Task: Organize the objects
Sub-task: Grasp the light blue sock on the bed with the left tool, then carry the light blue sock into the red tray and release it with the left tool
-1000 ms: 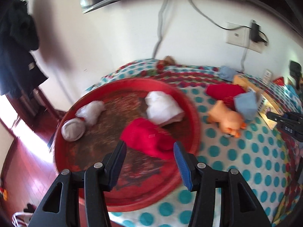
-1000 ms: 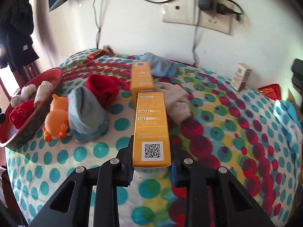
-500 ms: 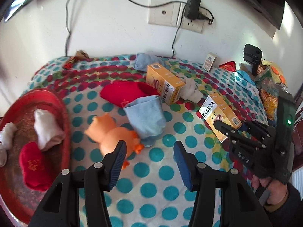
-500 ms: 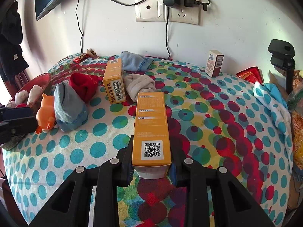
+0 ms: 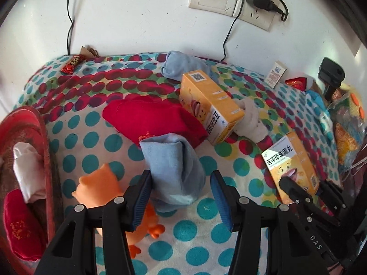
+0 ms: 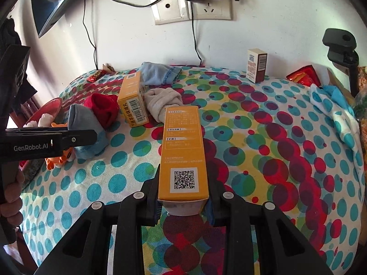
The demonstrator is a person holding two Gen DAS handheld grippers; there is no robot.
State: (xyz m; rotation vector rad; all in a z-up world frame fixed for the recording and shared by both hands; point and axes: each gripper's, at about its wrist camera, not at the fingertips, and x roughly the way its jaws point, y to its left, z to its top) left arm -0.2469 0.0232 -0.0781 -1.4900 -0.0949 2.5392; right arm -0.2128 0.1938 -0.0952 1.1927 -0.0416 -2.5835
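Gripping: the right gripper is clamped on the near end of a long orange box, its pads pressed to both long sides; the box points away across the spotted tablecloth, QR code up.
Left gripper: jaws apart, blue pads either side of the near end of a rolled blue sock; the left pad sits right against the cloth, the right pad stands clear of it, so nothing is pinched.
Landmark: the rolled blue sock, lying on the tablecloth.
Orange toy animal: just left of the sock, partly under the left finger.
Red cloth: just behind the sock, touching its far end.
Second orange box: behind and right of the sock, lying on its side, leaning on the red cloth.
Beige sock: right of that box, touching it.
Held box as the left camera sees it: well right of the sock, with the right gripper's black fingers on its near end.
Light blue sock: far behind the landmark, near the wall.
Red tray: left of the sock beyond the toy, holding a white bundle and a red pouch.
Small white box: upright, far right of the sock, by the wall.
Person's hand: holds the left gripper's handle, seen at the right camera's left edge.
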